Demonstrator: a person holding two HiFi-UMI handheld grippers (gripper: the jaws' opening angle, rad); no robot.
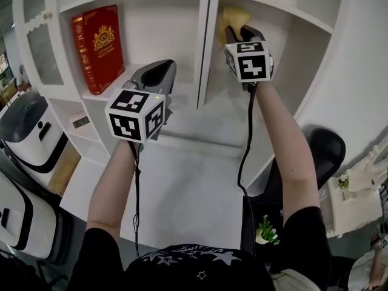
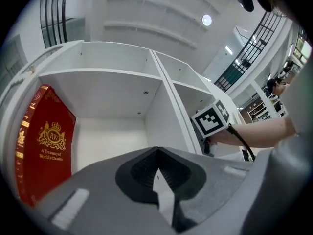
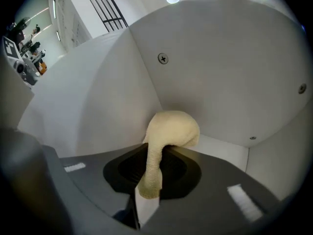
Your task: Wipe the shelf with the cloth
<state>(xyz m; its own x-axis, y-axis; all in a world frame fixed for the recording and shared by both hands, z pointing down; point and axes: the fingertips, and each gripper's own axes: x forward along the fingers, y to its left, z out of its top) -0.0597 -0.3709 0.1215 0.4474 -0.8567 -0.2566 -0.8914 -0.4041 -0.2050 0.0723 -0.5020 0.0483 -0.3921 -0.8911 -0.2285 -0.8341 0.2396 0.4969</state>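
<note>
A white shelf (image 1: 176, 23) fills the upper half of the head view, split by an upright panel into a left bay and a right bay. A red book (image 1: 97, 47) stands upright against the left wall of the left bay, at the upper left of the frame.

Two hand-held grippers reach up from the bottom of the frame. The left gripper (image 1: 159, 73) sits at centre left, in front of the left bay. In its own view its jaws are pressed together with nothing between them, and it points into that bay with the book at the left edge.

The right gripper (image 1: 240, 34) is at upper centre, pushed inside the right bay. Its jaws are clamped on the cloth (image 3: 172, 130), a pale yellow towel.

In the right gripper view a narrow tail of cloth runs back along the jaw line into the grip. The bunched head bulges just past the tips, at mid-frame. It looks to be near or against the back corner where the bay's rear wall, side wall and floor meet; contact cannot be confirmed.

The cloth therefore lies straight ahead of the right gripper, its long axis in line with the jaws. The right hand is the working one, and the left is well apart from the cloth. A wiping stroke would likely drag the head sideways or back along the bay floor.
</note>
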